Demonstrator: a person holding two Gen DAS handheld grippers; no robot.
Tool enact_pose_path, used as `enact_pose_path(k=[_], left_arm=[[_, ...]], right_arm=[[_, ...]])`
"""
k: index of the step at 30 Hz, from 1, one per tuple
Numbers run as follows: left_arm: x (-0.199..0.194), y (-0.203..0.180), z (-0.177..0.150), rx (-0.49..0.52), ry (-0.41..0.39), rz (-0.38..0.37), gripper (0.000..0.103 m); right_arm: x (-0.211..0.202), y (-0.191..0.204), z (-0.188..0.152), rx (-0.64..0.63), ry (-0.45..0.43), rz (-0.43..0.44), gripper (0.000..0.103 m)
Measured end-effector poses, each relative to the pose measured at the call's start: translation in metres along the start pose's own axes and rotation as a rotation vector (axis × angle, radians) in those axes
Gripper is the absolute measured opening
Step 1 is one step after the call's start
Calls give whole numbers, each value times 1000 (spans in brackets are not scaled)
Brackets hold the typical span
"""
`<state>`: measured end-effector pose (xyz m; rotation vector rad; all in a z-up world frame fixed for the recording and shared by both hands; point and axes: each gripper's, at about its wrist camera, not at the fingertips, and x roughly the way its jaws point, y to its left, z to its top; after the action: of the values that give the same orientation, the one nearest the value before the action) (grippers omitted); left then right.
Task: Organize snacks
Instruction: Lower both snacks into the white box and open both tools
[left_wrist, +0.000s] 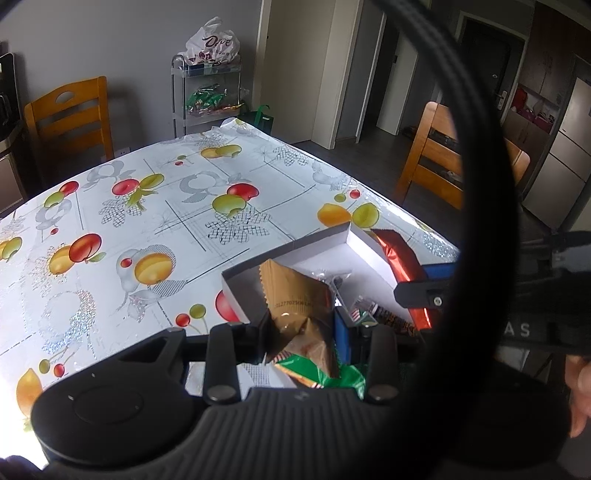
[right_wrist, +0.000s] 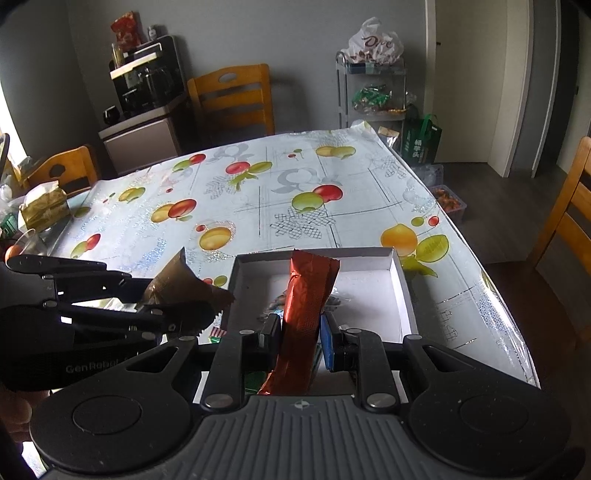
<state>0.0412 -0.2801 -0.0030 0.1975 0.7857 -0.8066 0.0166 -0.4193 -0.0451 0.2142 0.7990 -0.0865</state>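
Observation:
My left gripper (left_wrist: 301, 325) is shut on a tan-brown snack packet (left_wrist: 299, 295), held over the near-left part of a shallow white box (left_wrist: 321, 238). In the right wrist view the same packet (right_wrist: 181, 284) sticks up from the left gripper (right_wrist: 177, 314) just left of the box (right_wrist: 400, 280). My right gripper (right_wrist: 299, 332) is shut on a long red foil snack bar (right_wrist: 308, 295), which stands upright above the box floor. From the left wrist view the red bar (left_wrist: 399, 258) hangs over the box's right side. A green wrapper (left_wrist: 325, 376) and dark striped sweets (left_wrist: 384, 314) lie below.
The box sits near the right edge of a table under a fruit-print cloth (right_wrist: 258, 199). Wooden chairs (right_wrist: 236, 99) stand around it. A wire cart (right_wrist: 373, 88) with snack bags stands at the far corner. A yellow packet (right_wrist: 44, 206) and clutter lie at far left.

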Motion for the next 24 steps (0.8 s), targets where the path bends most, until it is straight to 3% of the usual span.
enact_pose_path(k=[24], left_arm=[[45,-9,28,-45,22,28,33]], right_arm=[[30,-31,9,-41,57,22,24]])
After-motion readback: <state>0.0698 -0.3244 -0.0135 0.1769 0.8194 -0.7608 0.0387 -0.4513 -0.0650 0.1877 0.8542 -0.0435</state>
